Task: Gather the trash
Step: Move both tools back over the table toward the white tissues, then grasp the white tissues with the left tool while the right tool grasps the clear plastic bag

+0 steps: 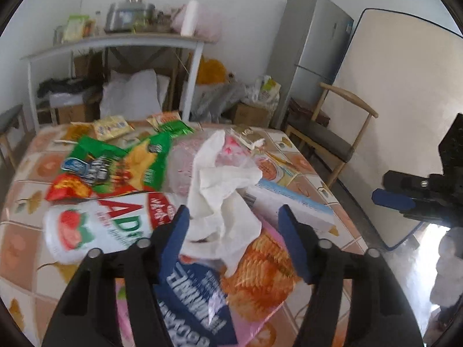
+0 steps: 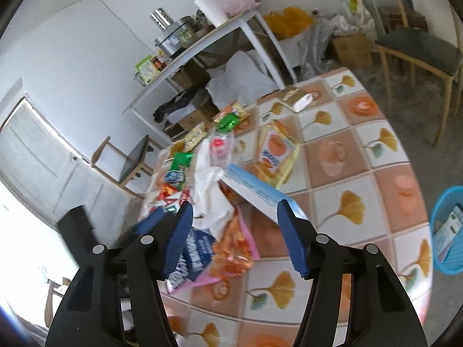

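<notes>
While wrappers litter the table [image 2: 347, 156], the left gripper [image 1: 234, 225] hangs with jaws apart over a crumpled tissue [image 1: 220, 190]; the right gripper [image 2: 234, 219] gapes empty, a blue basket [image 2: 445, 231] at far right.

Large red letters "AD" stand on a white strawberry-printed wrapper [image 1: 98, 228] at the tabletop's left edge. White capitals on the navy chip bag [image 1: 196, 297] near the front edge are blurred, perhaps unreadable.
</notes>
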`<state>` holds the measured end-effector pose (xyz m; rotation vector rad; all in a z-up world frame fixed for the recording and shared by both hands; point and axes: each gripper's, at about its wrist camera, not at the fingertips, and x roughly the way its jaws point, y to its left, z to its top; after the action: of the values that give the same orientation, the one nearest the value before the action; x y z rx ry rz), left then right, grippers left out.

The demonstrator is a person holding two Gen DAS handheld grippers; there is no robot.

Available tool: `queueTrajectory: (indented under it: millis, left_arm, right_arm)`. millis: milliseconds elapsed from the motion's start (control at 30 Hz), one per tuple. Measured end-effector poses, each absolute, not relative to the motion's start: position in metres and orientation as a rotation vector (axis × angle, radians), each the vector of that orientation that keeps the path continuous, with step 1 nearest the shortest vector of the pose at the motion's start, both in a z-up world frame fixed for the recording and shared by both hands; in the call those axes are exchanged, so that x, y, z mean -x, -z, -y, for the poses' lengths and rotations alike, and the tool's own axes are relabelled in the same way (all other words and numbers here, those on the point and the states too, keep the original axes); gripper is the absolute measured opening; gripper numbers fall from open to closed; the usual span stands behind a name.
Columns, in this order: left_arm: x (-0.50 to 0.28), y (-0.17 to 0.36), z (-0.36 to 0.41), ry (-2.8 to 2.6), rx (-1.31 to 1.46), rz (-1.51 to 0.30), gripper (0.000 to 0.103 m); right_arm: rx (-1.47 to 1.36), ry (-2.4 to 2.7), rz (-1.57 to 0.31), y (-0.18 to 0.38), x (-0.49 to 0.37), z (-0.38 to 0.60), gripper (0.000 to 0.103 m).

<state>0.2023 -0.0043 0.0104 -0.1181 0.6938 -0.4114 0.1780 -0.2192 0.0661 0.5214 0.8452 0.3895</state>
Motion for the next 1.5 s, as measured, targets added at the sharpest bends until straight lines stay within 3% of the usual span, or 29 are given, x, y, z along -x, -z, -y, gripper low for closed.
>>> queueTrajectory:
  millis: [133,300,467,600,733,1500]
  left_arm:
    - [-0.222,0.001,0.017,0.391,0.063,-0.725,0.048]
    - [-0.230,0.010,0.025,0.369,0.019,-0.752,0.048]
    - [-0.234,0.016,0.027,0.349,0.004,-0.766,0.031]
    - [-0.237,0.019,0.023,0.331,0.027,-0.780,0.012]
    - [-0.237,0.019,0.021,0.332,0.027,-0.777,0.006]
    - [-0.213,0.000,0.000,0.349,0.153,-0.697,0.004]
  right_arm:
    - [-0.532,-0.421,-0.866,-0.068,-0.186,0.213,0.056]
    - [-0.616,-0.484,-0.923,-0.066,-0.217,0.211,0.056]
    - [-0.681,-0.502,-1.013,-0.058,-0.256,0.200,0.057]
    - [-0.701,-0.497,-1.066,-0.047,-0.281,0.192,0.058]
    - [-0.705,-0.477,-1.089,-0.038,-0.299,0.190,0.058]
    - [-0.711,-0.496,-1.202,0.001,-0.341,0.166,0.051]
